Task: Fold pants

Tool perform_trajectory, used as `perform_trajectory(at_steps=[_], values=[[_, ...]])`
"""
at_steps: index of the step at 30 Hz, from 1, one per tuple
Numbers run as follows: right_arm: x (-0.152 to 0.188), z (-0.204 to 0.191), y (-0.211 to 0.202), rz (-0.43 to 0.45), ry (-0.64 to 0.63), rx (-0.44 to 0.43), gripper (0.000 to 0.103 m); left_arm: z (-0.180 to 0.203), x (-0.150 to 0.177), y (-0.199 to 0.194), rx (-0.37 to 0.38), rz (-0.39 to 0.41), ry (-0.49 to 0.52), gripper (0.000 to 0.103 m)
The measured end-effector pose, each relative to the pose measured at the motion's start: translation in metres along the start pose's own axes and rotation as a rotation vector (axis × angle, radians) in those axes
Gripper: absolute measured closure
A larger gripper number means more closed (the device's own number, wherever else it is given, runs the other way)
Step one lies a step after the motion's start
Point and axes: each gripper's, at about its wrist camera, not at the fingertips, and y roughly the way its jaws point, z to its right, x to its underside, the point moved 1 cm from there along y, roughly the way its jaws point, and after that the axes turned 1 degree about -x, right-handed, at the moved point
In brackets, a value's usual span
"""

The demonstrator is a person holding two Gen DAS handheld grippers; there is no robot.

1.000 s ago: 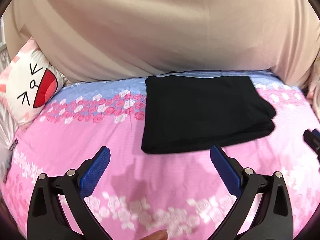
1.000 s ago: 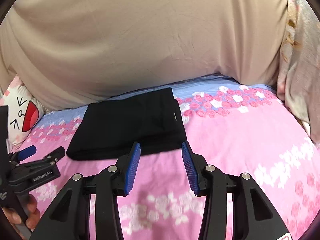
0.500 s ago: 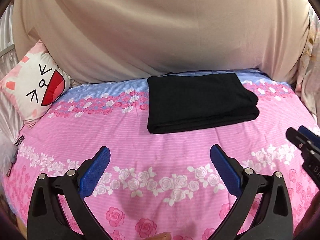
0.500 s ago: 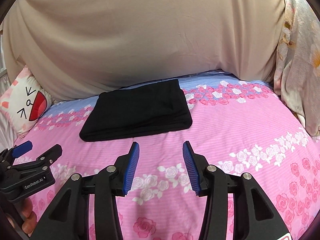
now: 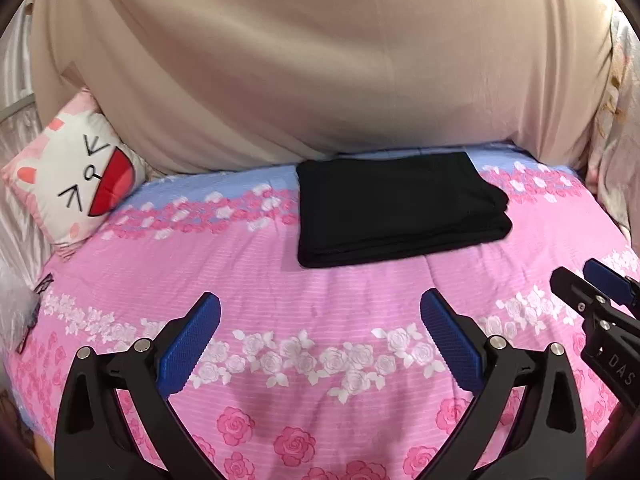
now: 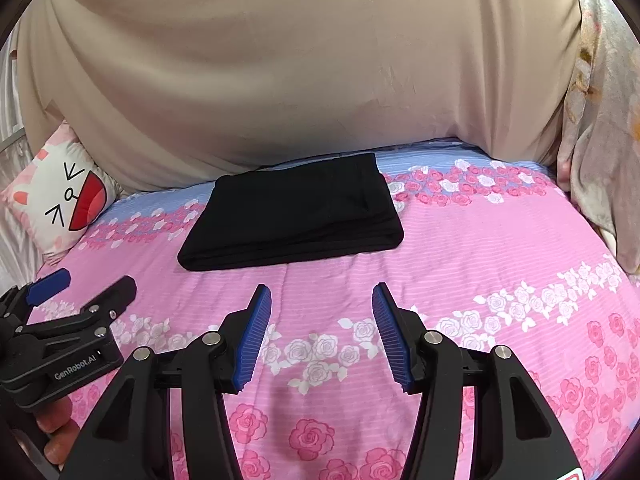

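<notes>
Two spread hand-held grippers, left [image 5: 320,320] and right [image 6: 322,312], above rose-print bedspread [image 6: 480,280]; folded pants [image 6: 292,212] beyond.

A pink rose-print bedsheet [image 5: 280,292] covers the bed. A cat-face cushion [image 5: 76,172] leans against beige fabric [image 5: 320,60]; a floral curtain [image 6: 600,120] hangs right.

The pants [image 5: 396,208] are black and folded into a flat, roughly rectangular stack of several layers. They lie on the far part of the pink rose-patterned bed [image 5: 320,304], their far edge on its blue band, just in front of the beige cloth [image 5: 320,60]. The layered edges show along the near and right sides.
</notes>
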Motion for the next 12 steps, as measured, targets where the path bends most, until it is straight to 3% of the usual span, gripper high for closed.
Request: perform_trajectory(at_steps=[6,12], values=[[0.0024,-0.0017,0.001,-0.014,0.001,0.003,0.051,0.0066,0.005,-0.0004,-0.038,0.0,0.054,0.005],[0.0052,-0.0043,-0.0026,-0.016,-0.003,0.002,0.049,0.0064,0.0104,-0.0047,-0.025,-0.007,0.055,0.005]])
